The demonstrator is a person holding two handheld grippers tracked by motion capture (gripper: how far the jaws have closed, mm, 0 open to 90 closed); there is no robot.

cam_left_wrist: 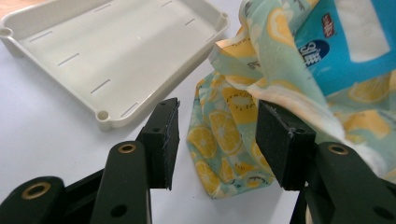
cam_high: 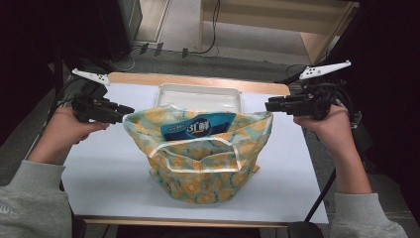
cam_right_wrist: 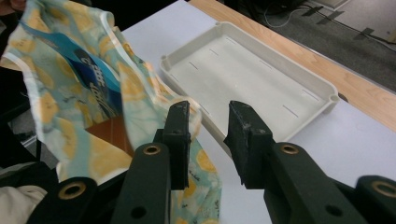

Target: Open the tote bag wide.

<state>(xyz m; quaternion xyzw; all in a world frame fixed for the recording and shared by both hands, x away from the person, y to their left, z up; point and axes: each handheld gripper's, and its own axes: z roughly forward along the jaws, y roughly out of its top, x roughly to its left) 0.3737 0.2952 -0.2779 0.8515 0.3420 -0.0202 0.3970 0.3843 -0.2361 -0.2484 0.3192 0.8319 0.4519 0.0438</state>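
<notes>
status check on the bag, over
Left tongs and right tongs at the bag's top corners, mouth stretched wide. Blue packet sits inside. Whether the pads pinch cloth can't be told. White tray behind, nothing in the way.

White table, wood edge at far side; cream tray at back, lemon-print bag w/ bottom on centre.

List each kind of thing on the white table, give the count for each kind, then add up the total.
Lemon-print fabric bag: 1
Blue packet inside the bag: 1
White plastic tray: 1
Total: 3
</notes>
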